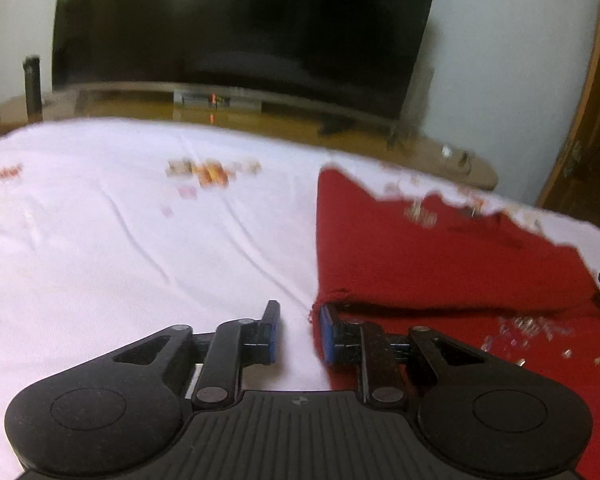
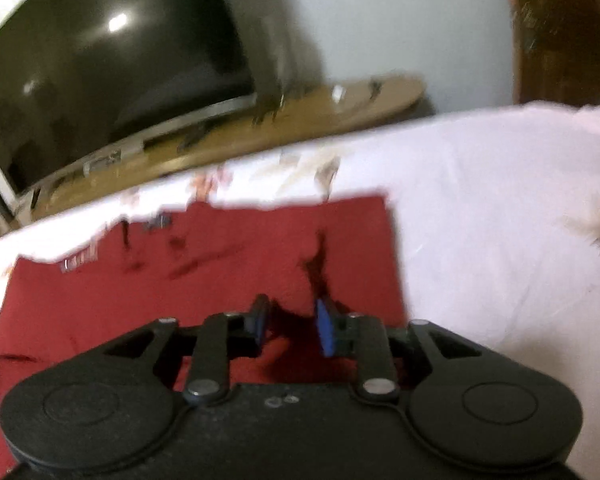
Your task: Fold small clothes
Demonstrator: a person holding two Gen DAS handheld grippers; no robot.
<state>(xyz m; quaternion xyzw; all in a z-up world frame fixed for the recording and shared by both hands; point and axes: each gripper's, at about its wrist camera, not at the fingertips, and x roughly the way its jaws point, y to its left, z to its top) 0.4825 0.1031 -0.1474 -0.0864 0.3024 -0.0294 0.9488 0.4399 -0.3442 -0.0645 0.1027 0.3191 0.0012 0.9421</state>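
White bedsheet (image 1: 140, 220) fills most of both views; faint creases run diagonally, scattered small orange and brown printed motifs, blurred. Beyond the bed edge: large dark television (image 1: 244, 20), screen off, a ceiling light reflected in it. It stands on a low wooden stand (image 1: 260, 116) along a pale wall. Brown wooden door (image 1: 592, 112) at far right. Dark cylindrical flask (image 1: 32, 88) upright at the stand's left end. A few small items at the stand's right end, too blurred to name.

Red garment (image 1: 440, 252) lies flat on the sheet, right of centre in the left wrist view, centre-left in the right wrist view. Folded: an upper layer lies over a lower one, with a shadowed fold edge across the near side. Its long axis seems to run across the bed, side to side; straight left edge points away toward the television. Small pale specks of decoration on the near layer. Far edge looks ragged where white patterned cloth overlaps it; cannot tell which lies on top.

Left gripper (image 1: 299, 330): fingers slightly apart, bare sheet in the gap, right finger (image 1: 329, 332) just at the garment's left corner, touching or nearly so. Nothing pinched.

Right gripper (image 2: 291, 326): over the garment's right part, fingers a little apart, a dark raised pucker of red cloth between them; pads not visibly pressing it.
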